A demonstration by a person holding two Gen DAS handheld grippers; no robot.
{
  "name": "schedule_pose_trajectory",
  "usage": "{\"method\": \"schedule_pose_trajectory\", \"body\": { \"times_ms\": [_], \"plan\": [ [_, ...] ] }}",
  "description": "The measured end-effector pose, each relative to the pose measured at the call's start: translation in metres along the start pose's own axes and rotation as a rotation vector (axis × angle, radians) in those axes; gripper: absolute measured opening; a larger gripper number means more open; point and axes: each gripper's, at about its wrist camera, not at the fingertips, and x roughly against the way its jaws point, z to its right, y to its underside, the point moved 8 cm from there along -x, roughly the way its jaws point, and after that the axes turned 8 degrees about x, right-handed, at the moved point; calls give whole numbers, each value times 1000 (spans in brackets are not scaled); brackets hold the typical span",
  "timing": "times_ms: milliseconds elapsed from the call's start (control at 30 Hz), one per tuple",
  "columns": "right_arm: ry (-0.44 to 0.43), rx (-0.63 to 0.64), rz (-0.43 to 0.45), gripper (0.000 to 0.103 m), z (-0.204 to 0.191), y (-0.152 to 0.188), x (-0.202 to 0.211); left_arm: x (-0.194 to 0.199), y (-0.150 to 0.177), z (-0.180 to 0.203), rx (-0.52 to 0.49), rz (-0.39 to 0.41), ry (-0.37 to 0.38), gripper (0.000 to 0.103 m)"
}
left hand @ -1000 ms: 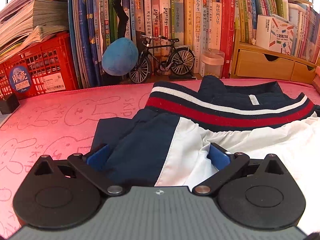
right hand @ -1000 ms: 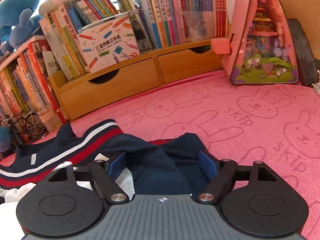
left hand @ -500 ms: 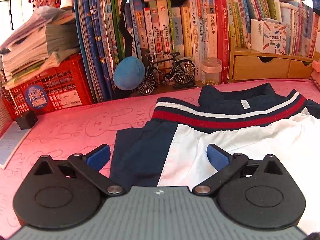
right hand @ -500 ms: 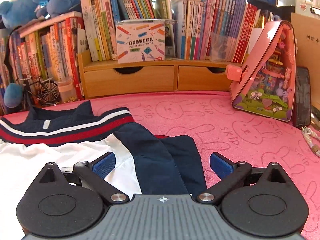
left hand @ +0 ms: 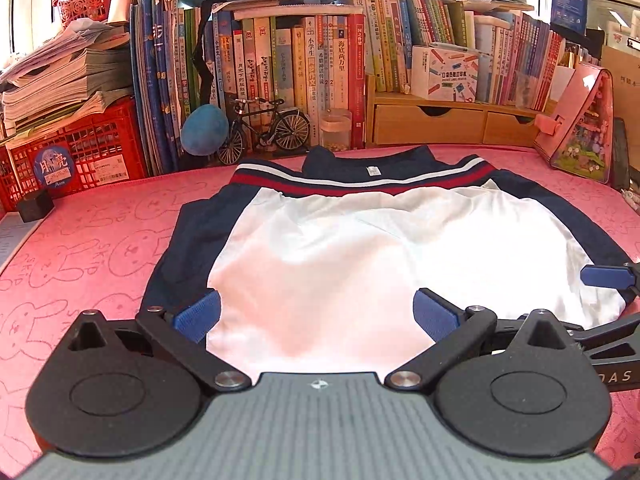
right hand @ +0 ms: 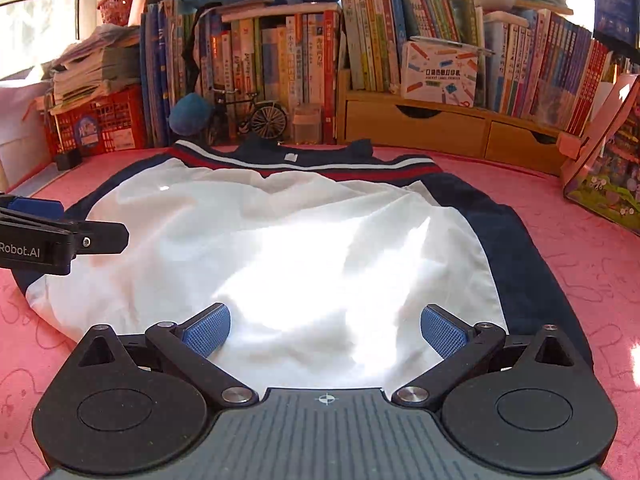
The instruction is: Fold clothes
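Observation:
A white shirt (left hand: 360, 248) with navy side panels, a navy collar and a red and white stripe lies flat on the pink rabbit-print cloth (left hand: 88, 248). In the right wrist view the same shirt (right hand: 280, 240) fills the middle, collar at the far end. My left gripper (left hand: 316, 314) hangs over the shirt's near hem, jaws wide open, nothing between the blue pads. My right gripper (right hand: 324, 330) is also open over the near hem, holding nothing. Each gripper shows at the edge of the other's view: the right gripper (left hand: 608, 276) and the left gripper (right hand: 36, 220).
Along the back stand a wall of books (left hand: 304, 68), a red crate (left hand: 76, 148) with papers, a model bicycle (left hand: 264, 132), a blue plush ball (left hand: 200, 130), wooden drawers (left hand: 440, 124) and a pink house-shaped case (left hand: 576, 128). A small black box (left hand: 34, 206) sits at the left.
Both grippers pulled back from the shirt's side panels toward its near hem. The right jaws spread wider off the navy sleeve; both sleeves now lie folded in on the shirt.

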Motion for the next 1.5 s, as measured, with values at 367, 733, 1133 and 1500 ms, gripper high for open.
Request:
{"method": "schedule_pose_trajectory", "body": {
  "times_ms": [367, 733, 1133, 1500],
  "plan": [
    [26, -33, -27, 103, -6, 18, -7, -13, 16, 18, -44, -44, 22, 103],
    [59, -93, -115, 103, -6, 22, 4, -23, 10, 35, -54, -67, 89, 103],
    [65, -166, -52, 103, -14, 23, 17, -25, 2, 26, 8, -76, 151, 103],
    [110, -131, -17, 103, -18, 28, 13, -43, 14, 46, -118, -138, 134, 103]
  ]
}}
